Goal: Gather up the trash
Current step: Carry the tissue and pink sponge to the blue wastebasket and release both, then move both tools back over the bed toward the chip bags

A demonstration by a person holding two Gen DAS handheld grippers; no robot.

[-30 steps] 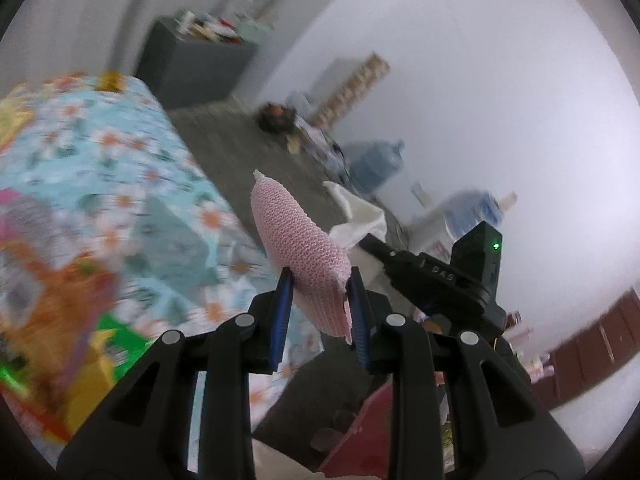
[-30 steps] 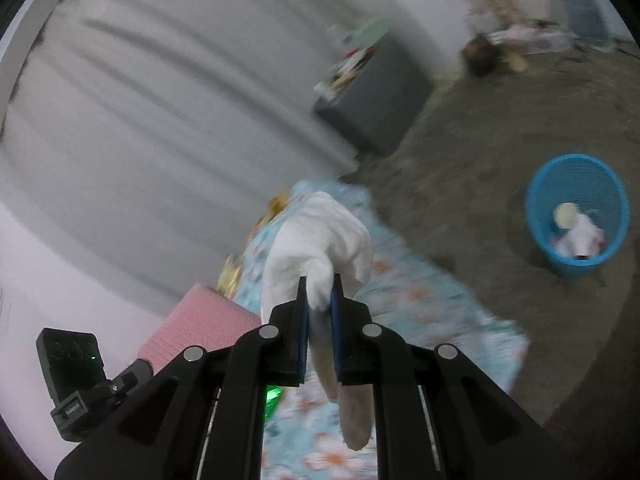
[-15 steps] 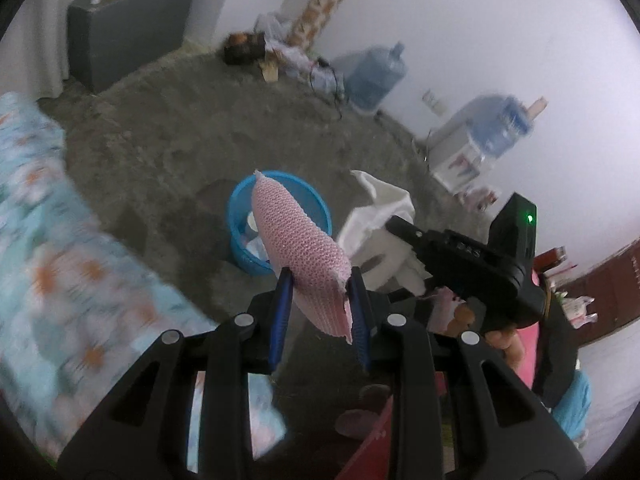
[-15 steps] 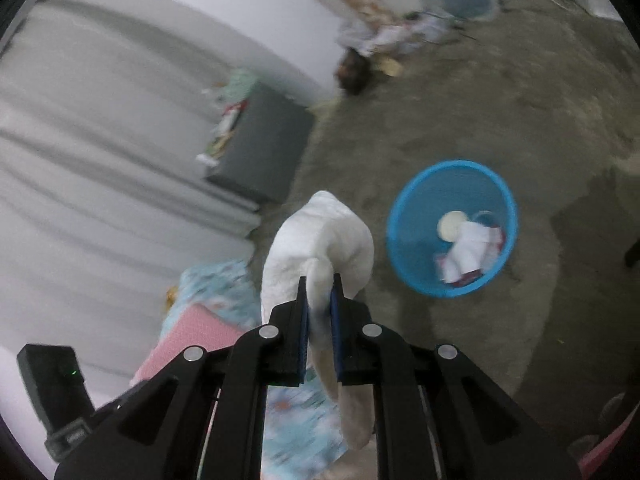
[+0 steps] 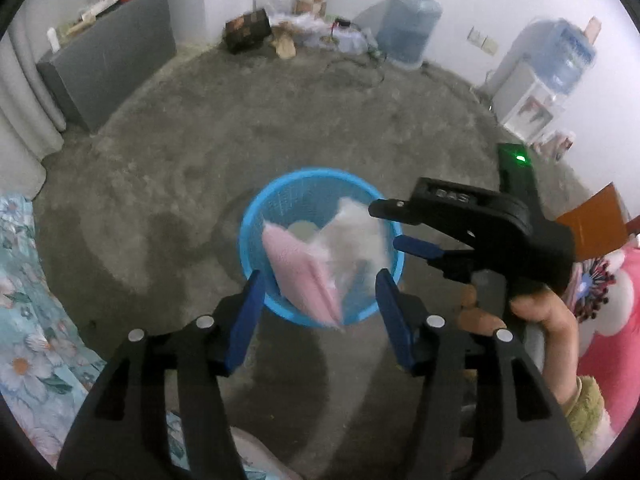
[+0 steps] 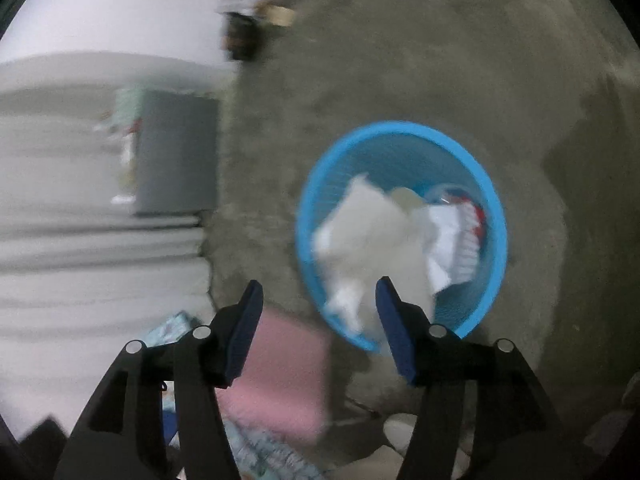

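**Trainee:** So, what state are the two tools in?

**Instructor:** Your left gripper (image 5: pixel 320 312) stands with jaws spread wide and grips nothing. Your right gripper (image 6: pixel 320 320) is likewise spread and empty.

**Trainee:** Where is the trash?

**Instructor:** The pink cloth (image 5: pixel 300 276) and the white tissue (image 6: pixel 376 240) both appear loose and blurred over the blue basket (image 5: pixel 256 216), which stands on the concrete floor (image 5: pixel 160 184) and holds other scraps.

**Trainee:** How will they handle?

**Instructor:** Judge both as light, soft and limp. Pinch a bunched fold, not a flat face; they cannot break.
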